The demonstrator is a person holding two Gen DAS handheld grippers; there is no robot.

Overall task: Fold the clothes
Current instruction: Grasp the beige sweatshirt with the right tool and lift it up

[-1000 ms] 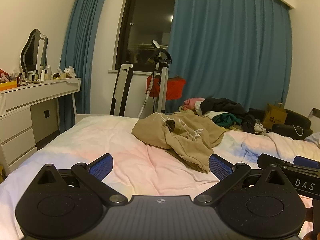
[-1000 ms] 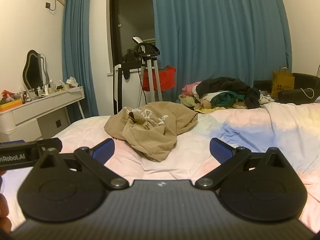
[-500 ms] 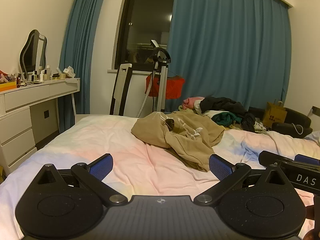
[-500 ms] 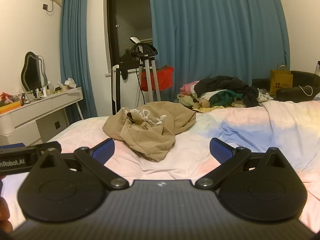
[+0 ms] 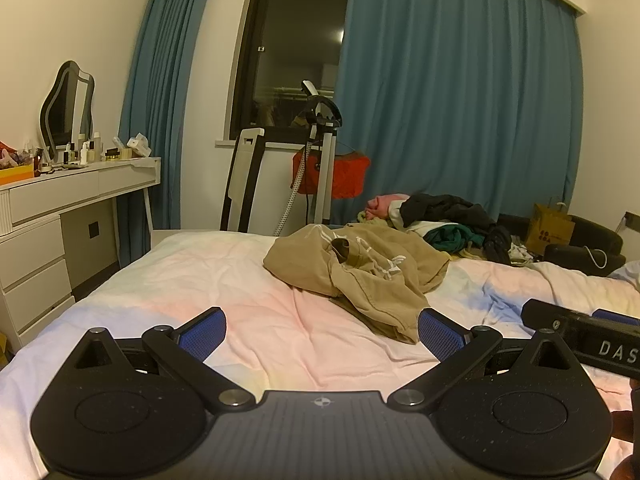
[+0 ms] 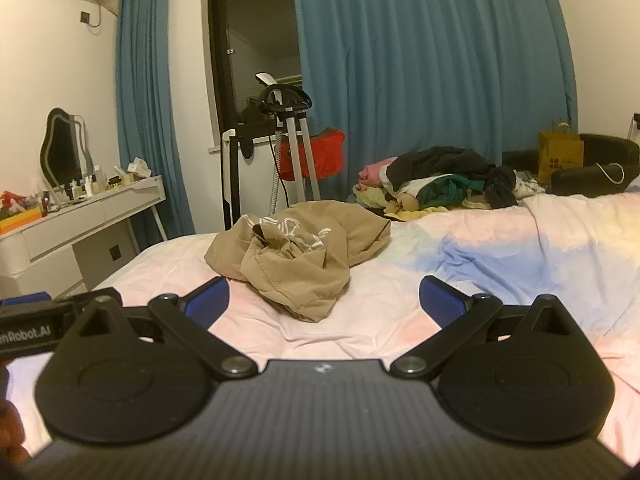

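Note:
A crumpled tan garment with white print lies in a heap on the bed. My left gripper hovers over the sheet, open and empty, with the garment just beyond its right finger. My right gripper is also open and empty, and the garment's near edge lies ahead between its fingers. Each view shows the other gripper at its edge: the right gripper's body and the left gripper's body.
A pile of mixed clothes sits at the bed's far side. A white dresser with a mirror stands left. A garment steamer stand, a chair and blue curtains stand behind the bed.
Both grippers have tilted slightly and drifted a little nearer the tan garment. Nothing was grasped and the garment has not moved.

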